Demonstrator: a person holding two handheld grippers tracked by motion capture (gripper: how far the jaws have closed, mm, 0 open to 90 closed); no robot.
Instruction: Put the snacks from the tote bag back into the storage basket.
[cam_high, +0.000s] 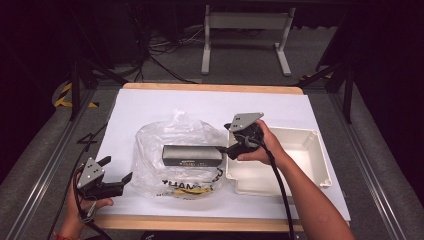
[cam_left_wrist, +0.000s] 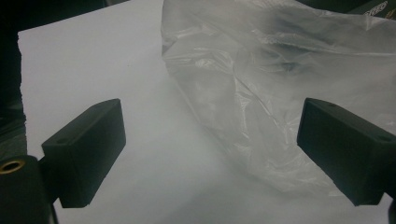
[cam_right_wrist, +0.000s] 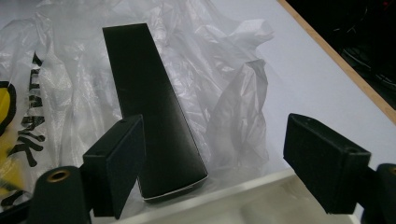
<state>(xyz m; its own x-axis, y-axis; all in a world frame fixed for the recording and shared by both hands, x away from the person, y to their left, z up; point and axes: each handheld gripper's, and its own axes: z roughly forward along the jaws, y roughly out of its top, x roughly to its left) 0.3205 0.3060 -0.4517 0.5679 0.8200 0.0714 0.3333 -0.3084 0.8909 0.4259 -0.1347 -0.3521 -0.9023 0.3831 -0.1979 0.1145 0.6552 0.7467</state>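
Note:
A long black box (cam_high: 192, 156) lies on top of a crumpled clear plastic bag (cam_high: 175, 132) at the middle of the white table. My right gripper (cam_high: 225, 149) reaches in from the right, over the left rim of a white bin, and points at the box's near end. In the right gripper view the box (cam_right_wrist: 149, 107) ends beside the left jaw, and the gripper (cam_right_wrist: 215, 163) stands open with no pad pressing on the box. My left gripper (cam_high: 118, 168) is open near the front left corner. In its own view the left gripper (cam_left_wrist: 210, 140) faces the bag (cam_left_wrist: 280, 93) with nothing between the jaws.
A white plastic bin (cam_high: 305, 150) stands right of the bag, and its rim (cam_right_wrist: 243, 191) runs just under my right jaws. The bag carries yellow and black print (cam_high: 192, 187) on its near side. The table's wooden edge (cam_high: 210, 87) runs along the back.

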